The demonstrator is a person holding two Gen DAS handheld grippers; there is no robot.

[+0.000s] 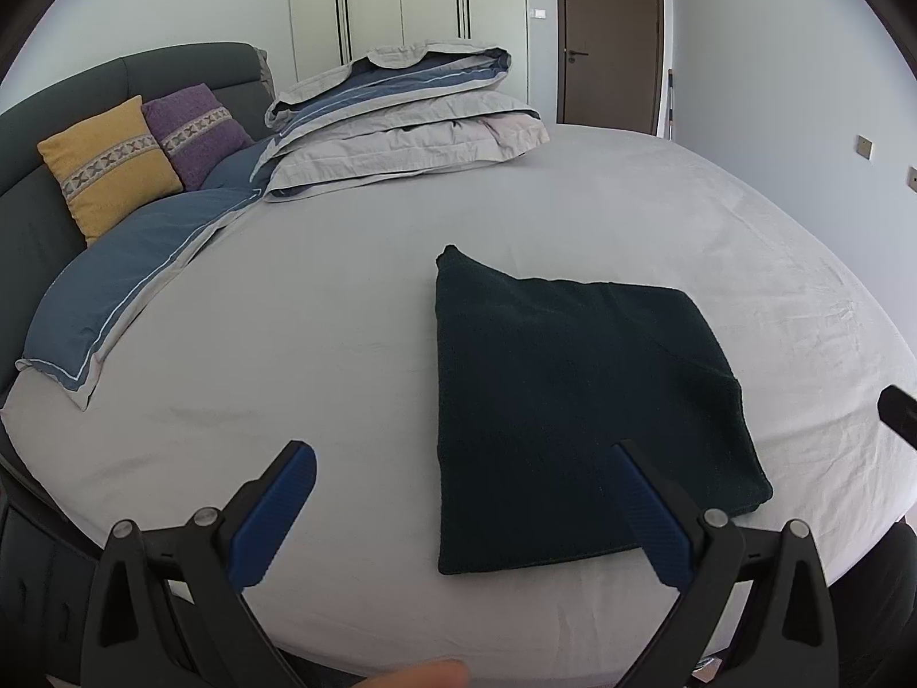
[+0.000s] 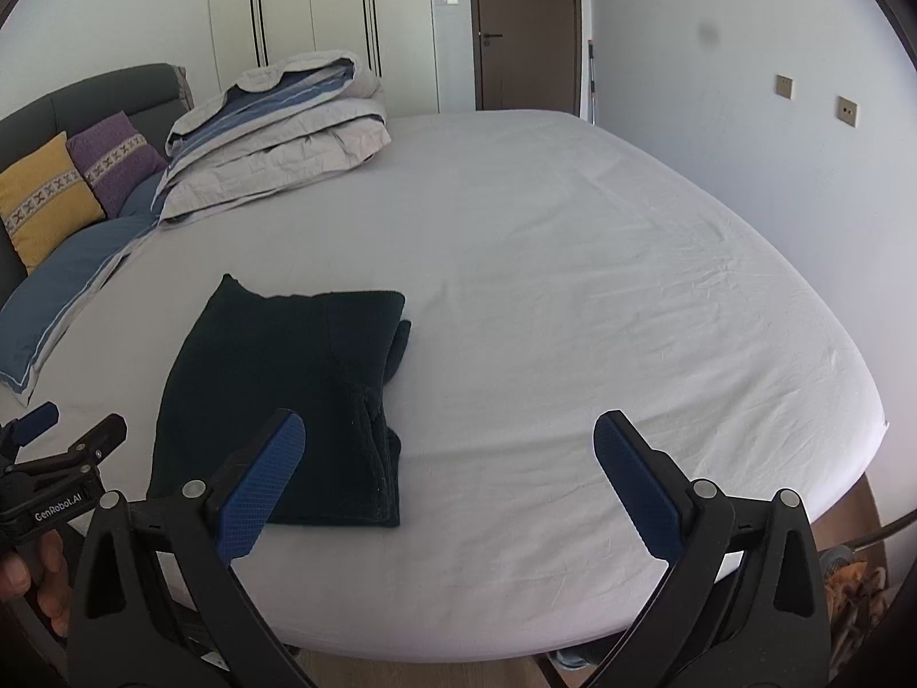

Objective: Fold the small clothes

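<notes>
— So, where are we?

— I have both grippers off the cloth. The left gripper (image 1: 458,507) is spread wide with nothing in it, and the right gripper (image 2: 450,479) is the same. The dark garment (image 1: 579,413) lies folded into a rough rectangle on the near part of the bed (image 1: 321,344), toward its left side as the right camera shows it.

— Is the fold done?

— I think nearly. Its right edge shows loose stacked layers, so I'd press or square that side, pinching all layers together, low and flat.

— Anything in the way?

— Nothing close. The folded duvet (image 1: 401,109), the pillow (image 1: 126,292) and the two cushions (image 1: 109,166) sit well apart at the far left.
</notes>
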